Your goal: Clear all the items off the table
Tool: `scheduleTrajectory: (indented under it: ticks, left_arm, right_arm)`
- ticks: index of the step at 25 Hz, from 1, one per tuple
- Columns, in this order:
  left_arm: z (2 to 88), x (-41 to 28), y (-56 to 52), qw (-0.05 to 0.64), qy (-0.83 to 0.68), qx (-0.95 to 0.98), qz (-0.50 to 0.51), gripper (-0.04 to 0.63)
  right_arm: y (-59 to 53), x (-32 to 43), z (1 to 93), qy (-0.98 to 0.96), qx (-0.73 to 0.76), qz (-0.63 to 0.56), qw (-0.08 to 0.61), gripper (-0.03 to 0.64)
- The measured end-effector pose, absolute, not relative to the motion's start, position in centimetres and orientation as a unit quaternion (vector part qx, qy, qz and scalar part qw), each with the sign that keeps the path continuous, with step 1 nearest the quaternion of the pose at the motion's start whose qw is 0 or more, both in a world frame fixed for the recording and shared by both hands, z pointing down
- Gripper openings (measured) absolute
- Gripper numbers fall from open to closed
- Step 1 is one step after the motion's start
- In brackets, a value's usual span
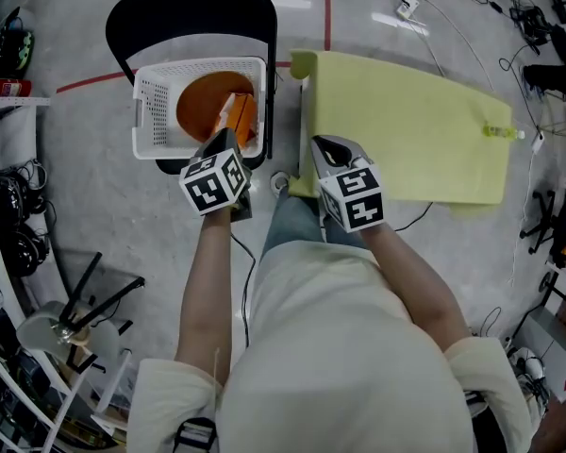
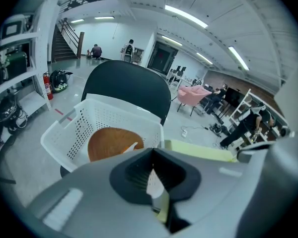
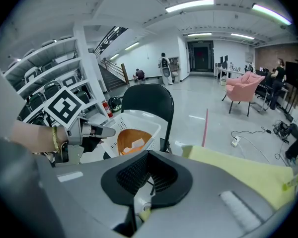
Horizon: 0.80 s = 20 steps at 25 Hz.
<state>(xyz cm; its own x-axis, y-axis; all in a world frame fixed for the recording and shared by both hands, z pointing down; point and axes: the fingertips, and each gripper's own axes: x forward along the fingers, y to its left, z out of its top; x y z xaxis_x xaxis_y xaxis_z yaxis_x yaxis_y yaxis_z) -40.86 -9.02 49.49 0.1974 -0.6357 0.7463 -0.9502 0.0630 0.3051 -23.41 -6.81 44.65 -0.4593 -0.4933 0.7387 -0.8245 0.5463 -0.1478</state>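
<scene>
A white perforated basket [image 1: 151, 111] sits on a black chair [image 1: 193, 8] and holds an orange plate [image 1: 203, 107] with an orange-and-white item [image 1: 236, 113] on it. My left gripper [image 1: 224, 143] hovers at the basket's near right corner, shut and holding nothing. Over the near left corner of the yellow-green table [image 1: 406, 121] is my right gripper [image 1: 323, 149], also shut with nothing in it. A small yellow-green object [image 1: 498, 132] lies near the table's far right edge. In the left gripper view, basket [image 2: 64, 133] and plate [image 2: 109, 143] lie just ahead.
Shelving with gear [image 1: 5, 206] runs along the left. A stool and stand [image 1: 75, 319] are at the lower left. Cables [image 1: 453, 17] trail over the floor behind the table. Red tape lines [image 1: 326, 8] mark the floor.
</scene>
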Motion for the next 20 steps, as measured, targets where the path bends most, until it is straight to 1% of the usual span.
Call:
scheduleTrajectory:
  ticks: [14,20]
  left_arm:
    - [47.9,-37.3,-6.9,0.398,-0.584,0.677,0.205,0.009]
    - [46.6,-34.9,-6.1,0.388,-0.578,0.688,0.207,0.009]
  right_arm:
    - [-5.5,-20.5,43.7,-0.81,0.432,0.26,0.3,0.0]
    - [-4.5,-18.1,42.9,-0.808,0.445,0.259,0.287,0.0]
